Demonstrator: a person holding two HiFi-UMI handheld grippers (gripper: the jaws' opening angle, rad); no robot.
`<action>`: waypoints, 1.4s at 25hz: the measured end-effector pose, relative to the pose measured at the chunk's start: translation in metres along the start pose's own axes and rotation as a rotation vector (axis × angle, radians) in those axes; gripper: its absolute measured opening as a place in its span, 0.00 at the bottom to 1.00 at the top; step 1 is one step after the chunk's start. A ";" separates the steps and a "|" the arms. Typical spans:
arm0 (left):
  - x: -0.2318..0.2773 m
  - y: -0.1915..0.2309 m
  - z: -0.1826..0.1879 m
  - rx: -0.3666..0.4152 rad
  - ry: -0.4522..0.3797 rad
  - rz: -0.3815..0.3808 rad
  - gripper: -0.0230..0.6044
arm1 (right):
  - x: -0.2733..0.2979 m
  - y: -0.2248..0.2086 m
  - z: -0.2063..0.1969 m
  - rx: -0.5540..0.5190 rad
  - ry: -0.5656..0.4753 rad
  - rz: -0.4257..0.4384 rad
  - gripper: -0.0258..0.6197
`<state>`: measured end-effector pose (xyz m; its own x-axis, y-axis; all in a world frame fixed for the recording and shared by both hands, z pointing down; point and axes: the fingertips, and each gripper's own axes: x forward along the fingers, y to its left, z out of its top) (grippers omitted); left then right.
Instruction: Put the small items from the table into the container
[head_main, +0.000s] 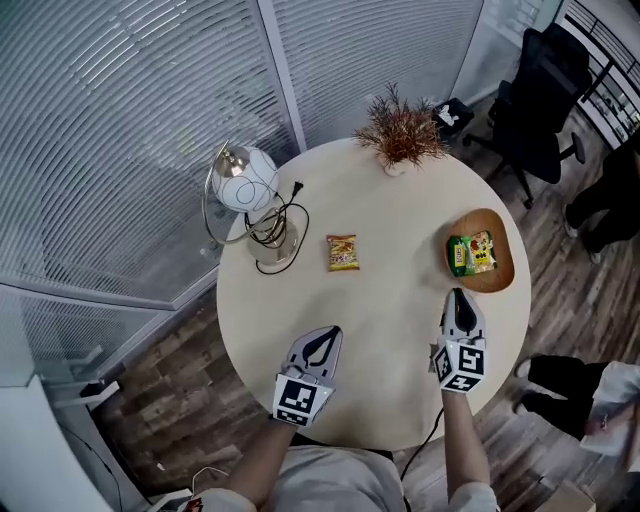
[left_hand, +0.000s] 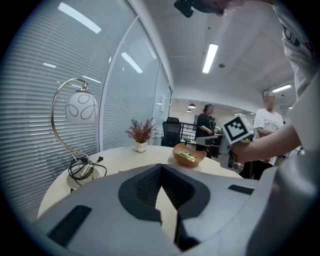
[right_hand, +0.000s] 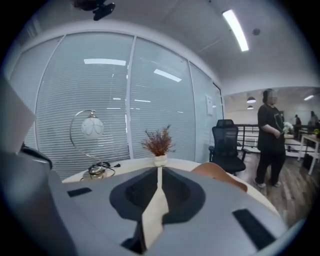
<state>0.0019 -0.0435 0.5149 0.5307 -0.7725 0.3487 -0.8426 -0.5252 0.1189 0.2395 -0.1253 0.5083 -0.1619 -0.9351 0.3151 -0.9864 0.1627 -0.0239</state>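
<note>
The job looks a good way along but not finished. The wooden bowl (head_main: 503, 264) sits at the right edge of the round table (head_main: 400, 350), and it already has a green packet (head_main: 458, 255) and a yellow packet (head_main: 483, 250) lying in it. One small item is left, as far as I can see: a yellow snack packet (head_main: 342, 252) flat on the tabletop at mid-frame, well apart from the bowl.

My right gripper (head_main: 459, 300) hangs just below the bowl in the head view, with its jaws together and nothing between them. My left gripper (head_main: 320, 345) is at lower centre, pointing up towards the leftover packet. Its jaws are also closed and empty.

There is plenty of room. The stretch of table between my left gripper and the packet is bare, and so is the path from the packet across to the bowl.

- **Upper left:** the lamp (head_main: 245, 180) and its loose cable (head_main: 280, 225) sit just beside the packet, so I judge a wide swing there could snag.
- **Top of the table:** the dried plant (head_main: 400, 130) is well clear.
- **Right edge:** the bowl sits close to the rim, so I judge a nudge could push it off.
</note>
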 end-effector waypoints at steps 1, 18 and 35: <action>0.001 0.003 0.001 0.002 -0.002 -0.002 0.02 | -0.010 0.017 -0.001 0.007 -0.007 0.016 0.10; -0.013 0.036 -0.010 -0.011 -0.015 -0.061 0.02 | -0.051 0.172 -0.048 0.038 0.098 0.169 0.09; -0.051 0.075 -0.025 -0.048 0.011 -0.084 0.02 | 0.122 0.218 -0.082 0.001 0.228 0.175 0.45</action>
<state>-0.0903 -0.0344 0.5295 0.5985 -0.7225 0.3461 -0.7990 -0.5697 0.1924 0.0076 -0.1781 0.6195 -0.3187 -0.7983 0.5110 -0.9442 0.3148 -0.0969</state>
